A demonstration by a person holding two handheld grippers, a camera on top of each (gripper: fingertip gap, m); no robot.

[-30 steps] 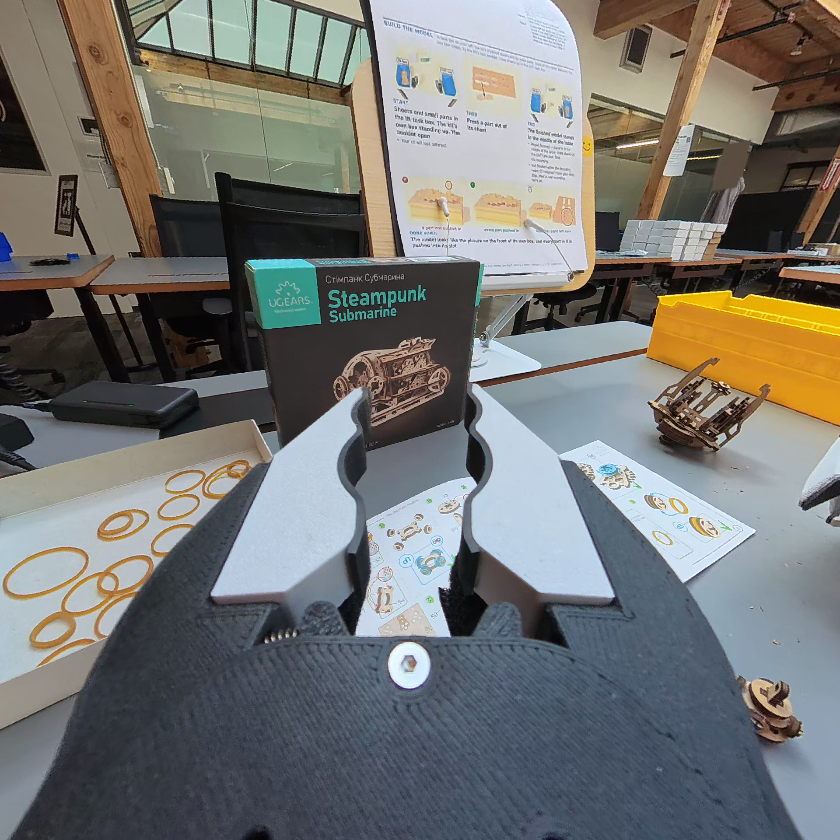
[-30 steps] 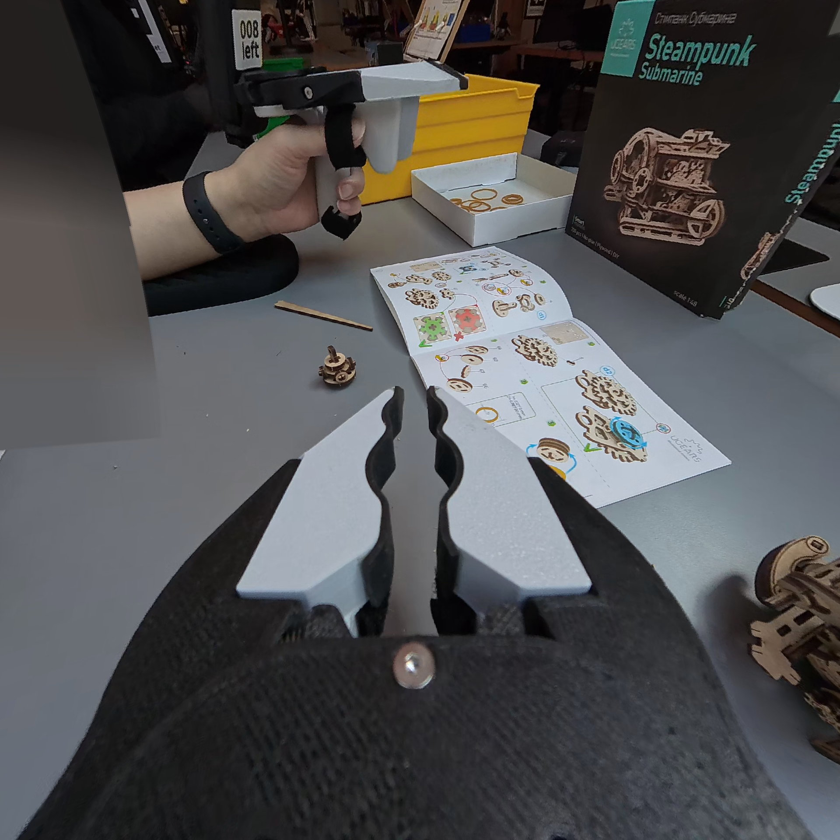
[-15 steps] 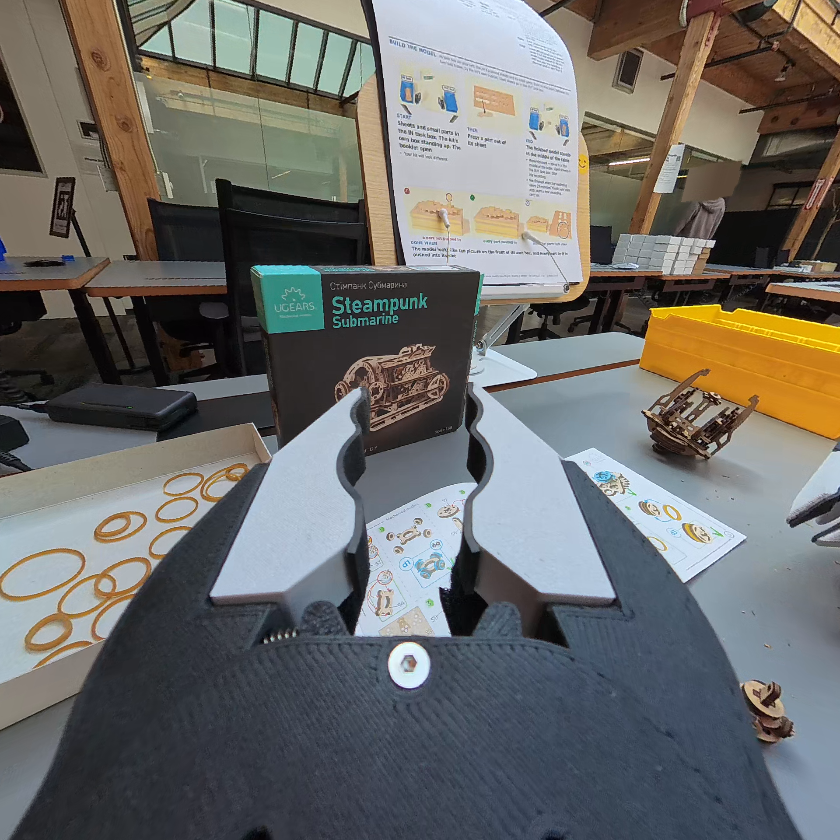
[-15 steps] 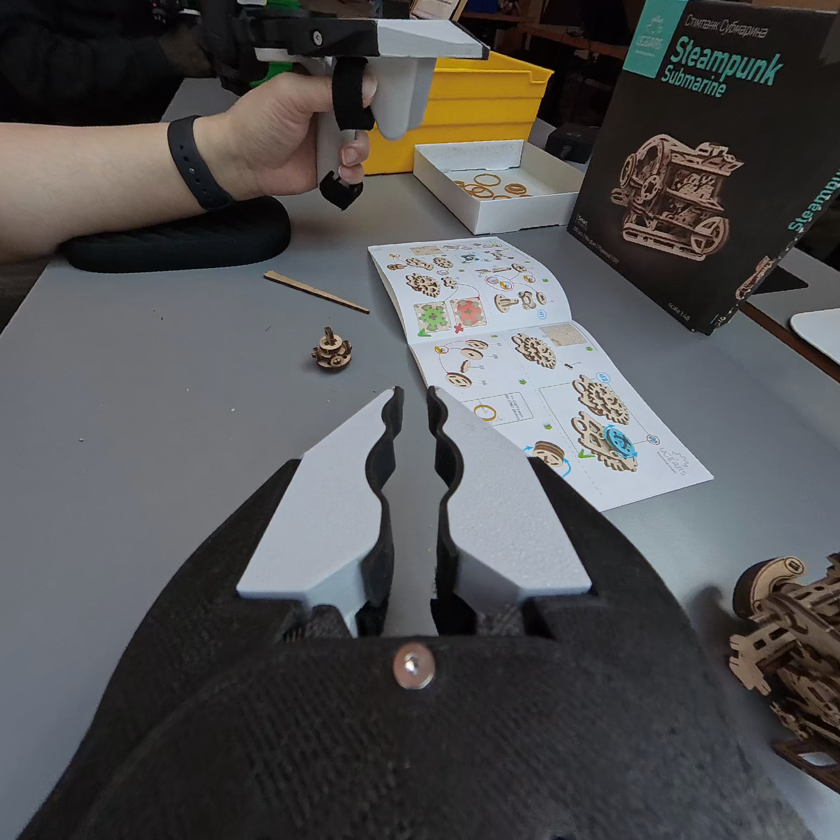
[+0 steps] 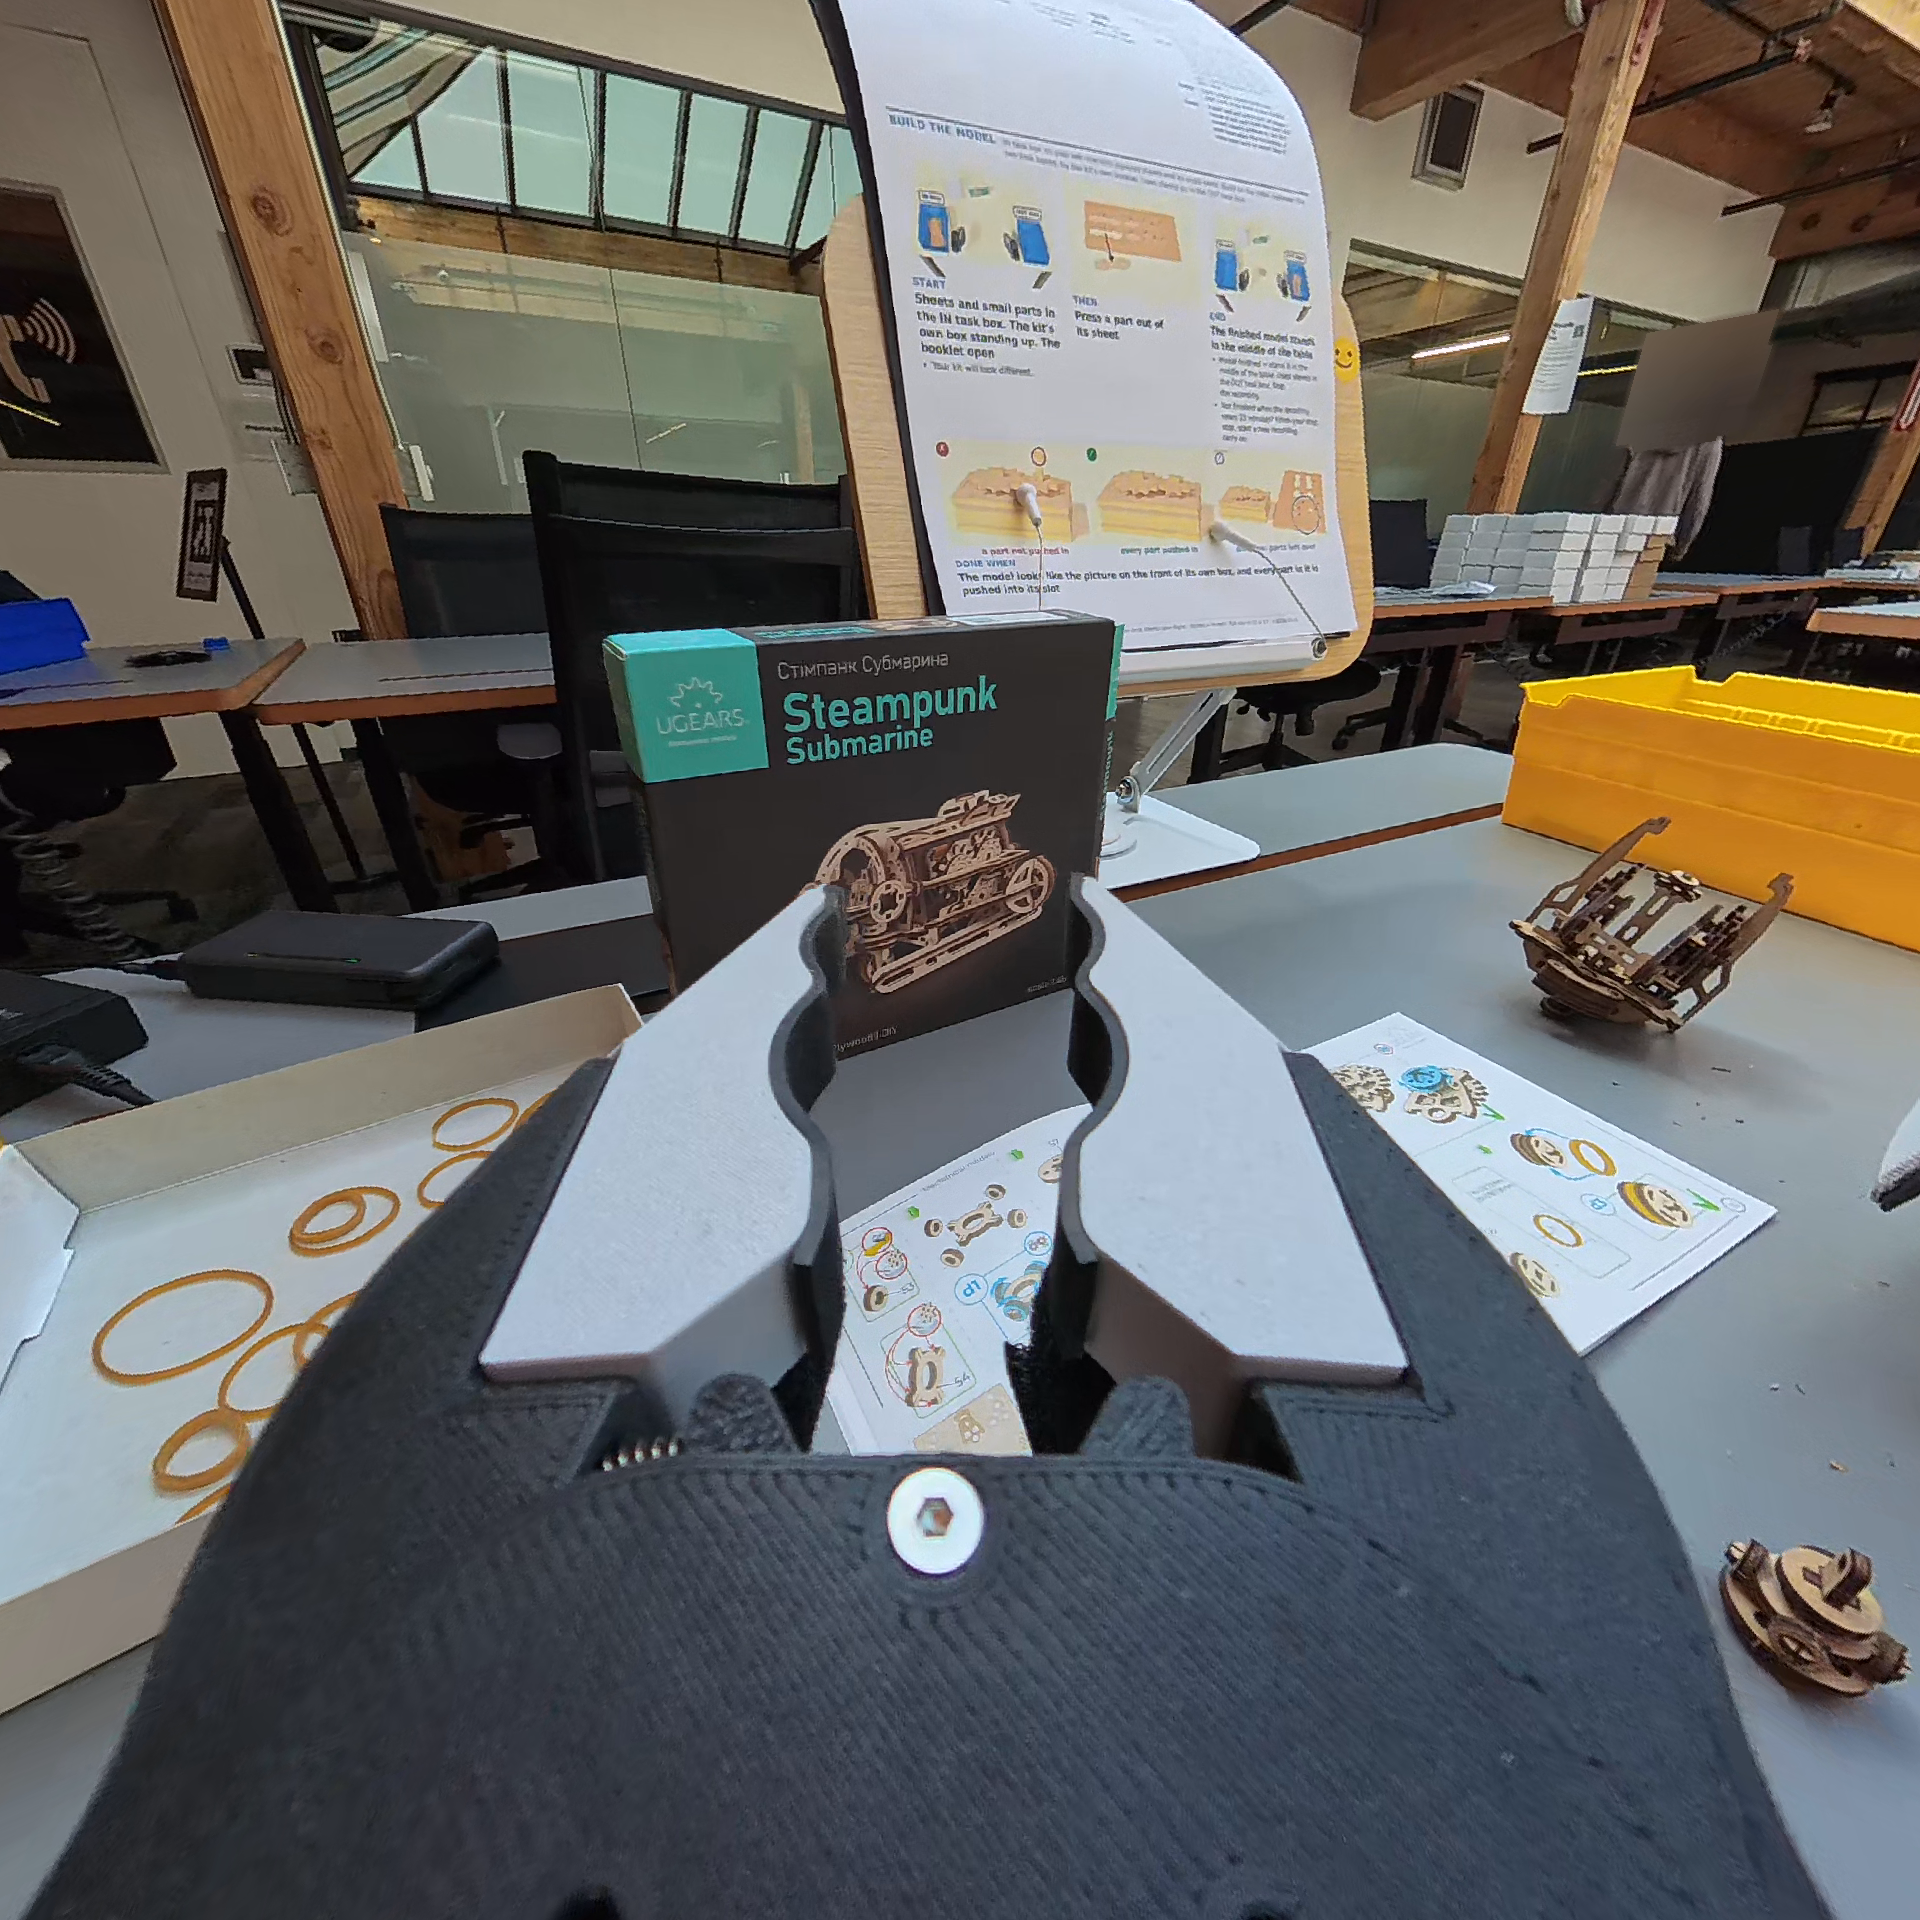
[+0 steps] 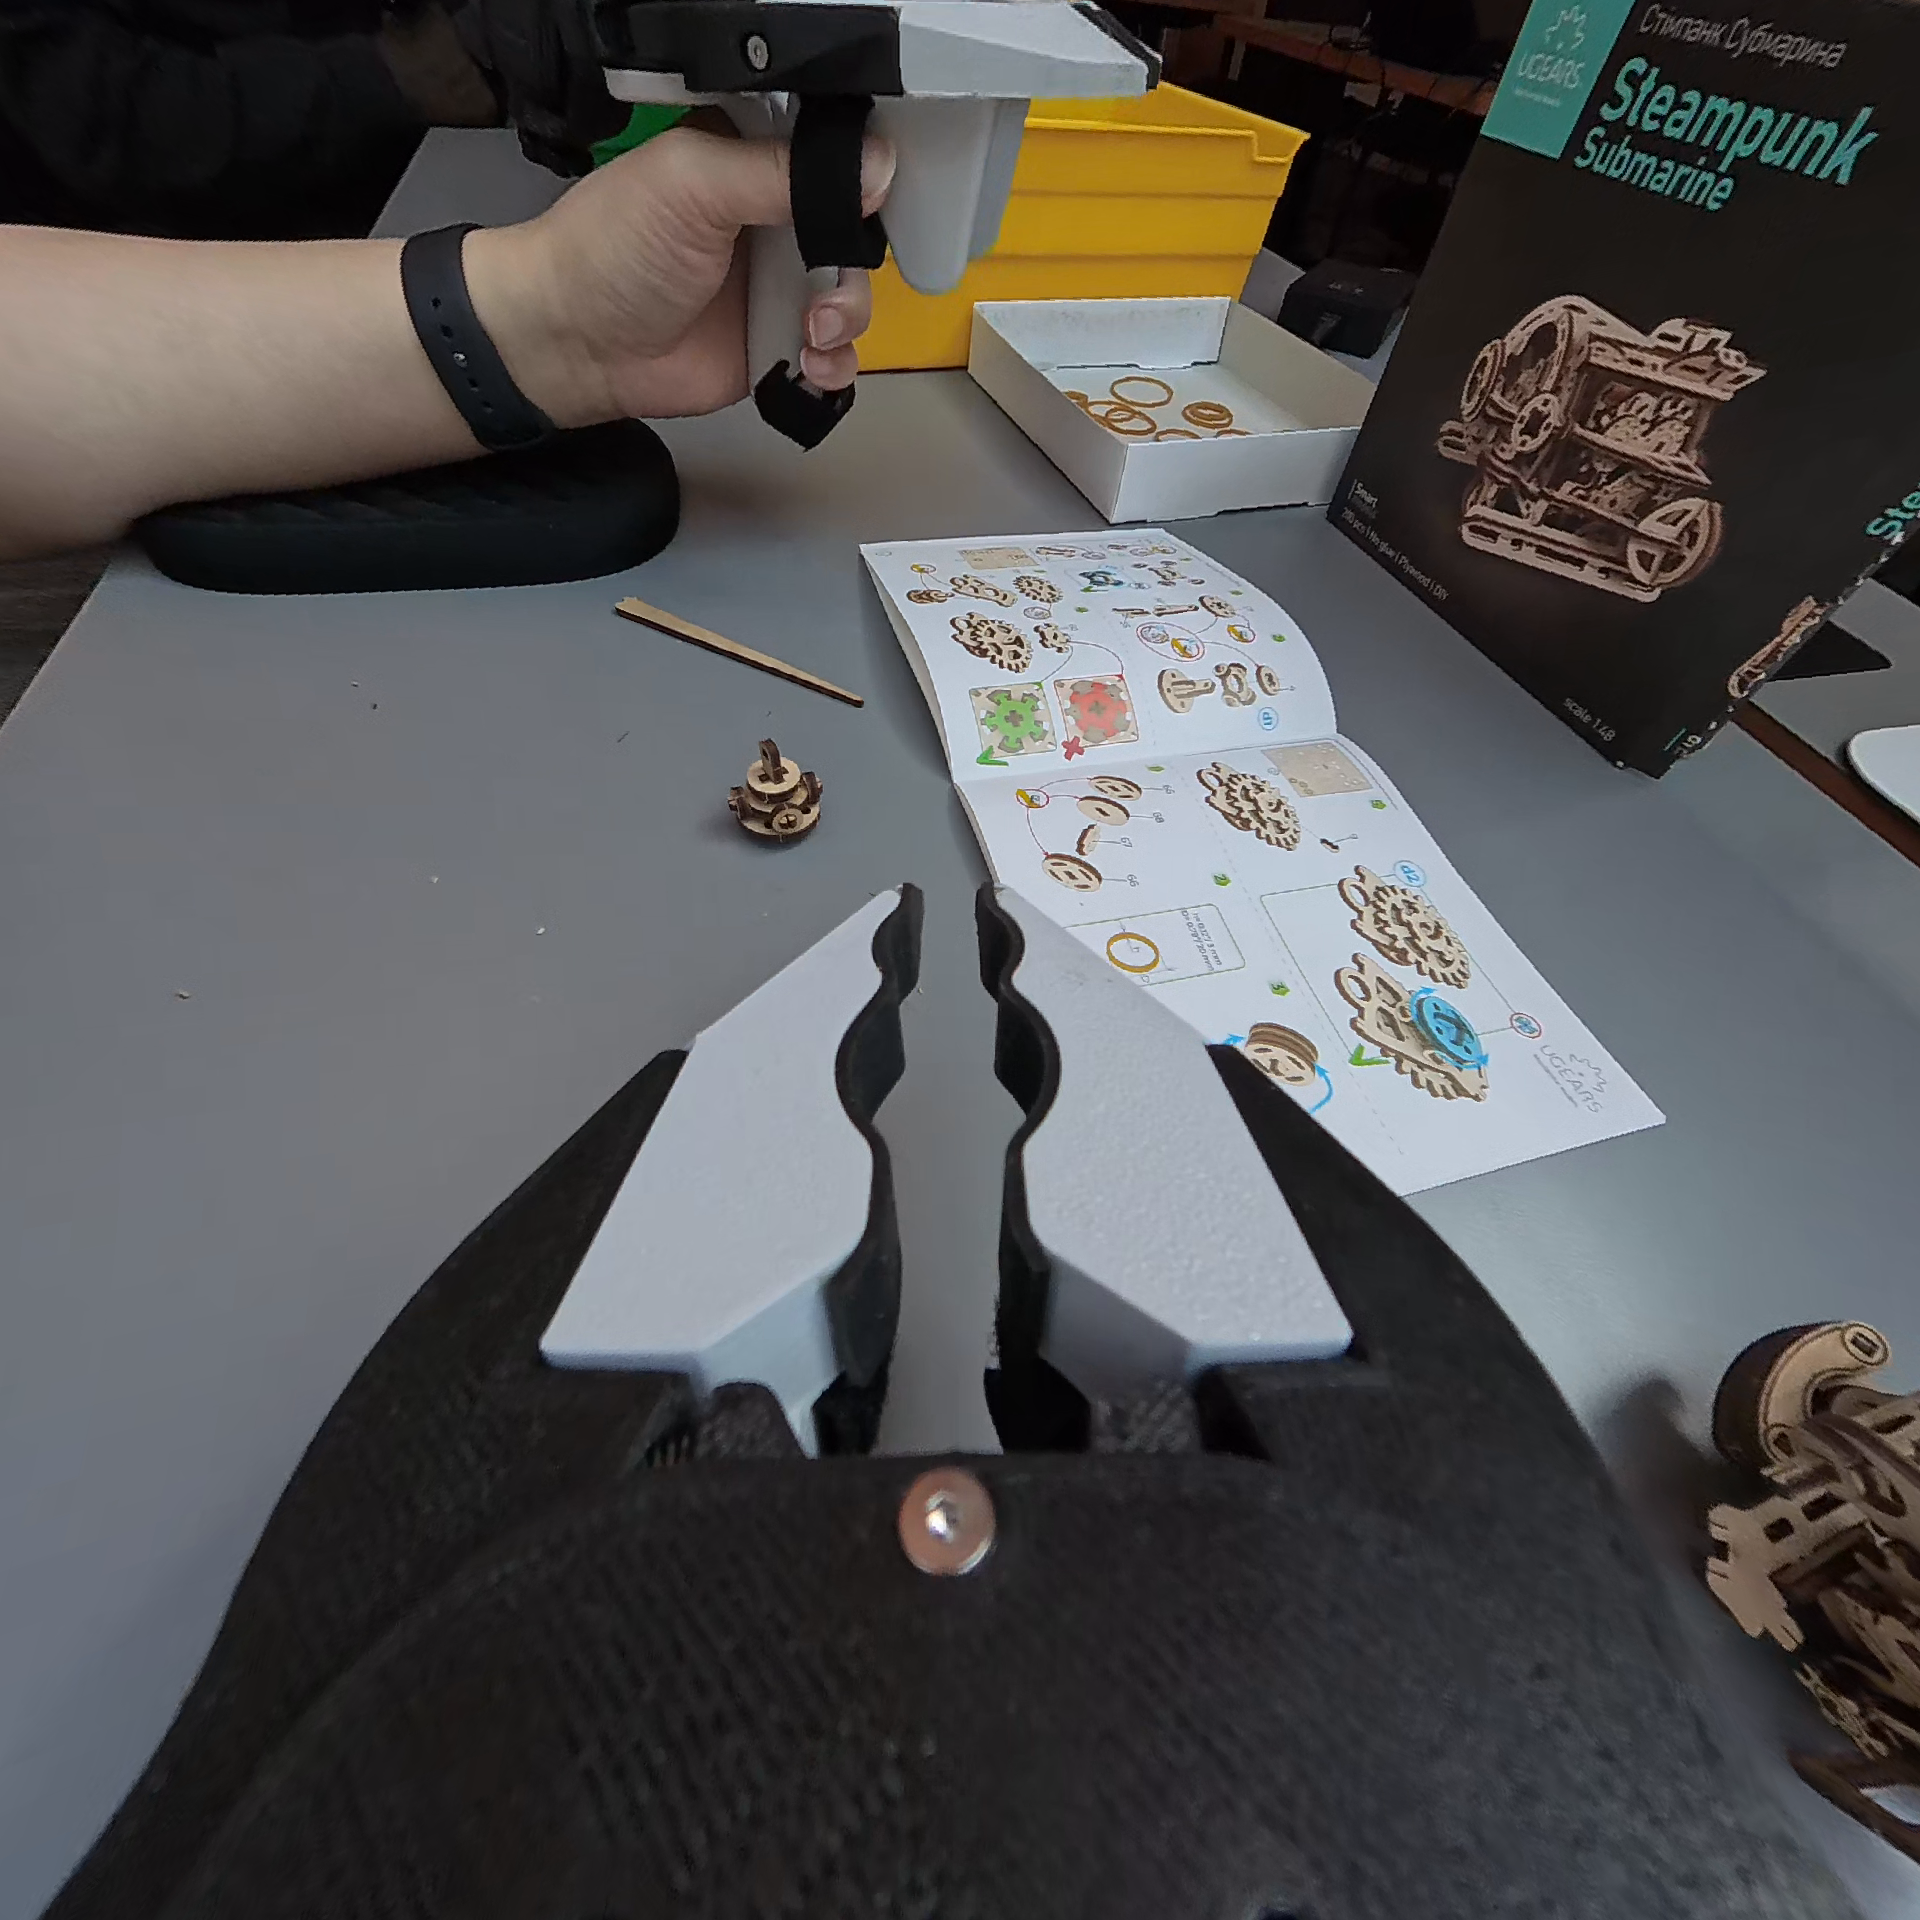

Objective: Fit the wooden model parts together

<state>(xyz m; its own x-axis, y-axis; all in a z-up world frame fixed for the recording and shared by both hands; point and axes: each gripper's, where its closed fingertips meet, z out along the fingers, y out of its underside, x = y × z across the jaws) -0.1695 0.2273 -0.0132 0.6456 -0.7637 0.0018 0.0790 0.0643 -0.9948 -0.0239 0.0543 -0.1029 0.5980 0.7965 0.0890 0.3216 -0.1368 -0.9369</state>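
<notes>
My left gripper (image 5: 956,909) is open and empty, held above the table and facing the kit box (image 5: 883,810). My right gripper (image 6: 945,896) is empty, its jaws a narrow gap apart, low over the grey table. A small round wooden sub-assembly (image 6: 774,795) lies just ahead and left of the right fingertips; it also shows in the left wrist view (image 5: 1808,1626). The larger part-built wooden model (image 5: 1642,945) sits on the table, at the lower right edge of the right wrist view (image 6: 1829,1538). A thin wooden stick (image 6: 738,652) lies farther off.
An open instruction booklet (image 6: 1195,831) lies in mid-table. A white tray (image 6: 1195,488) holds rubber bands. A yellow bin (image 5: 1745,790) stands at the back right and another (image 6: 1091,187) beyond the hand. A hand holds the left gripper (image 6: 1039,62) above a black pad (image 6: 416,520). The left gripper's tips are roughly 25 cm from the right gripper's. To the larger part-built wooden model (image 5: 1642,945): right tips about 15 cm, left tips about 35 cm.
The right gripper has drifted toward the small sub-assembly. The left gripper has risen and shifted slightly. Neither gripper's jaws have changed.
</notes>
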